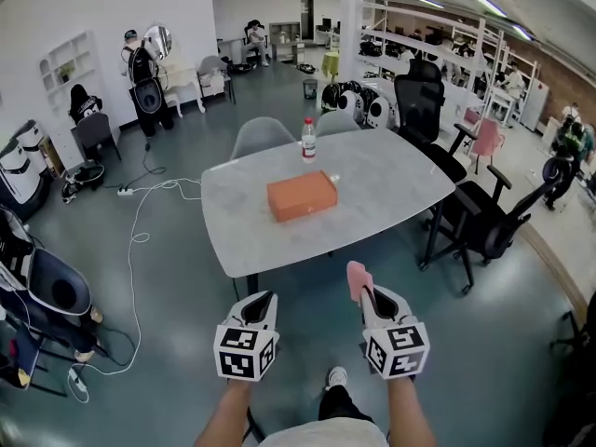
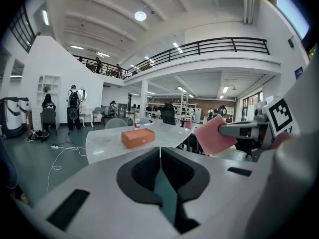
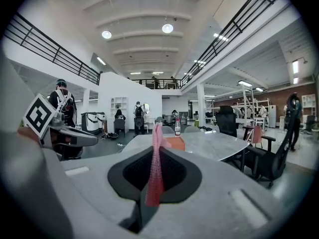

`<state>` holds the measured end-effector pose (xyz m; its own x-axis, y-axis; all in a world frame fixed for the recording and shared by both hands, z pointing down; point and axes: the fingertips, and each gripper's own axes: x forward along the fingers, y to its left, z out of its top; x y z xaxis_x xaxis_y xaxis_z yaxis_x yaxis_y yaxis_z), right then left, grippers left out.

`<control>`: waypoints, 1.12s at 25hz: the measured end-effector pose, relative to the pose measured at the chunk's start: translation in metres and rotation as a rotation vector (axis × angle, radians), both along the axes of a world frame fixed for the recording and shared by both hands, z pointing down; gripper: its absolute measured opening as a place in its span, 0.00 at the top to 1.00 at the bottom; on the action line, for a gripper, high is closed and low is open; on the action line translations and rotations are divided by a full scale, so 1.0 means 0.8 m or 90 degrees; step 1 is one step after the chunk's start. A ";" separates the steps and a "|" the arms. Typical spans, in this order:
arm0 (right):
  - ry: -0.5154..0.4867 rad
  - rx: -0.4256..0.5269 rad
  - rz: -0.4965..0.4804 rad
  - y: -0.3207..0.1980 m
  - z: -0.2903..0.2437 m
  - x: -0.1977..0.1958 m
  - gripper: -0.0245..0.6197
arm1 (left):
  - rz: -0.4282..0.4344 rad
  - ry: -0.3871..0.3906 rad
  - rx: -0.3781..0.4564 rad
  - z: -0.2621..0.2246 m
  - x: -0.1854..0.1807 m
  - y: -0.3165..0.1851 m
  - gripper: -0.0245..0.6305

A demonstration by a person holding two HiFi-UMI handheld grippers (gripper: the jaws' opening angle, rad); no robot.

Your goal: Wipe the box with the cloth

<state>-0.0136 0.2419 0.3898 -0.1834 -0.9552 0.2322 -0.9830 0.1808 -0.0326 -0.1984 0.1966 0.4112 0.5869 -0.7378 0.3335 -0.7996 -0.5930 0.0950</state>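
Observation:
An orange box (image 1: pixel 302 196) lies in the middle of the grey table (image 1: pixel 391 180), well ahead of both grippers. The box also shows in the left gripper view (image 2: pixel 137 137) and, partly hidden behind the cloth, in the right gripper view (image 3: pixel 175 143). My right gripper (image 1: pixel 366 291) is shut on a pink cloth (image 1: pixel 358 279), which stands up between its jaws (image 3: pixel 155 171). The left gripper (image 1: pixel 264 304) is shut and holds nothing (image 2: pixel 160 151); the cloth (image 2: pixel 214 135) appears to its right. Both grippers hang above the floor, short of the table's near edge.
A water bottle (image 1: pixel 308 140) stands on the table behind the box. A grey chair (image 1: pixel 261 137) sits at the far side, black office chairs (image 1: pixel 484 222) at the right. White cables (image 1: pixel 140 240) run over the floor at left. People stand in the background.

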 end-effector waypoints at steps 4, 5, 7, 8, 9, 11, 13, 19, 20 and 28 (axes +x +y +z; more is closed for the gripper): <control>0.003 -0.001 -0.011 -0.045 -0.001 0.020 0.94 | -0.014 -0.001 -0.007 0.003 0.020 -0.043 0.94; 0.003 -0.003 -0.014 -0.056 0.000 0.027 0.94 | -0.017 -0.002 -0.010 0.004 0.027 -0.054 0.94; 0.000 -0.010 -0.019 -0.076 0.002 0.042 0.94 | -0.021 -0.004 -0.016 0.007 0.041 -0.072 0.94; -0.001 -0.012 -0.022 -0.086 0.003 0.050 0.94 | -0.023 -0.005 -0.018 0.007 0.048 -0.081 0.94; -0.002 -0.014 -0.024 -0.097 0.003 0.057 0.94 | -0.025 -0.005 -0.020 0.008 0.056 -0.091 0.94; -0.004 -0.017 -0.030 -0.119 0.004 0.073 0.94 | -0.030 -0.007 -0.022 0.009 0.072 -0.112 0.94; -0.005 -0.019 -0.035 -0.138 0.005 0.088 0.94 | -0.035 -0.009 -0.026 0.011 0.086 -0.130 0.94; -0.009 -0.028 -0.046 -0.188 0.006 0.127 0.94 | -0.048 -0.014 -0.036 0.012 0.121 -0.176 0.94; -0.010 -0.029 -0.049 -0.196 0.007 0.133 0.94 | -0.051 -0.015 -0.037 0.014 0.126 -0.184 0.94; -0.021 -0.034 -0.089 -0.254 0.016 0.164 0.94 | -0.085 -0.028 -0.039 0.018 0.153 -0.231 0.94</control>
